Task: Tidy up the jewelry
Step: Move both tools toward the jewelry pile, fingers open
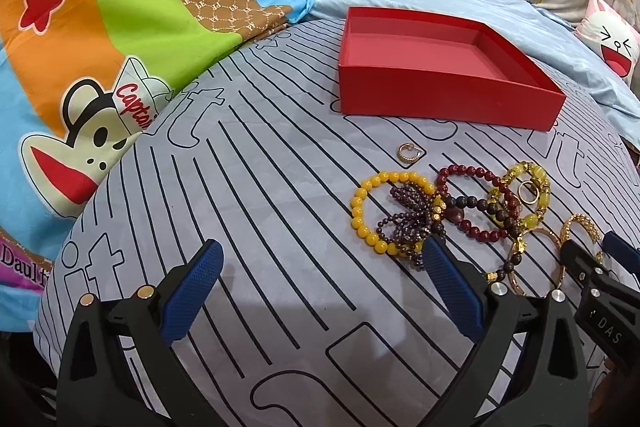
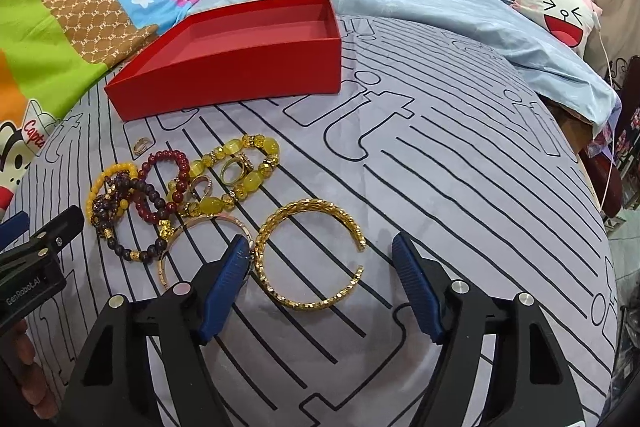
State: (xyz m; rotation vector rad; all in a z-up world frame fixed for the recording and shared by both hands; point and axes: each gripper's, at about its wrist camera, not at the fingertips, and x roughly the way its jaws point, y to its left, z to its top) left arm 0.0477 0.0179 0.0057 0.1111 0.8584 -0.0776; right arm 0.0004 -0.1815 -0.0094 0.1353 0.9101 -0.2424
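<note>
An open red box [image 1: 440, 103] [image 2: 240, 79] sits empty on the striped grey sheet. In front of it lies a heap of jewelry: a yellow bead bracelet [image 1: 356, 211], a purple bead bracelet [image 1: 404, 223], a dark red one [image 2: 184, 163], a yellow crystal one [image 2: 252, 183] and a lone gold ring [image 1: 407, 151]. My left gripper [image 1: 322, 255] is open, its right finger beside the purple beads. My right gripper [image 2: 320, 243] is open, low over the sheet. A gold cuff bangle [image 2: 308, 207] lies between its fingers, with the pads not pressing on it.
A thin rose-gold bangle [image 2: 208, 221] lies just left of the cuff, by my right gripper's left finger. Two more rings [image 2: 232, 171] rest inside the crystal bracelet. A cartoon-print quilt [image 1: 100, 27] is bunched at the left, and a light blue sheet [image 2: 440, 7] and pillows lie behind.
</note>
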